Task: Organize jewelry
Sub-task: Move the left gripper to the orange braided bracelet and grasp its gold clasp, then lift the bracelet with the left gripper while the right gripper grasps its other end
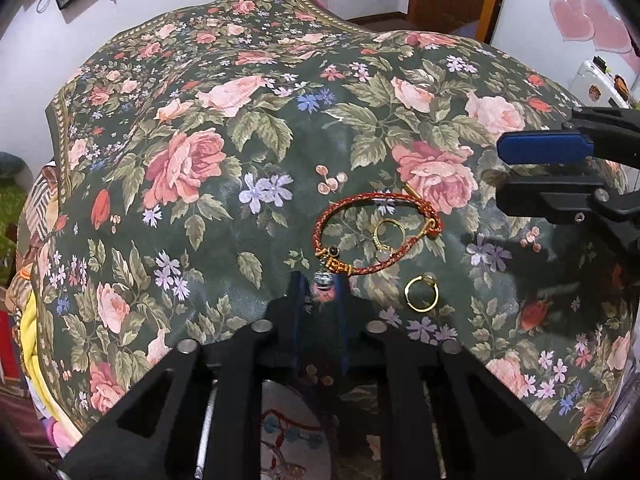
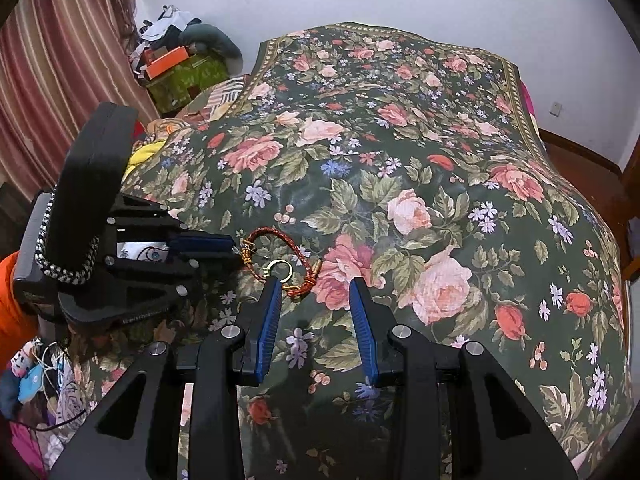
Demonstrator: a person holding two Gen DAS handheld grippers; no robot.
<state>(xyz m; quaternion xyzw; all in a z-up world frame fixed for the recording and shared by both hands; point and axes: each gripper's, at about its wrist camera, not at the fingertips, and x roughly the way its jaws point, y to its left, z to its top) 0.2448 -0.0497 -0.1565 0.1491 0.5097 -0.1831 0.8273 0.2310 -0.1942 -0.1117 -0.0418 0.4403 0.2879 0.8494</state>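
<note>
A red braided bracelet (image 1: pixel 376 232) with gold fittings and a dangling bead lies on the floral bedspread (image 1: pixel 240 140). A gold ring with a pale stone (image 1: pixel 386 236) lies inside its loop. A plain gold ring (image 1: pixel 421 294) lies just to its right. My left gripper (image 1: pixel 322 284) is shut on the bracelet's bead end. My right gripper (image 2: pixel 316 284) is open, hovering just right of the bracelet (image 2: pixel 280 256), with a gold ring (image 2: pixel 280 270) by its left fingertip. It also shows in the left wrist view (image 1: pixel 516 170) at the right edge.
The bedspread covers a bed that drops off at all sides. Clutter and boxes (image 2: pixel 180 68) sit at the far left by a striped curtain. Clothes and cables (image 2: pixel 40 380) lie beside the bed at the left.
</note>
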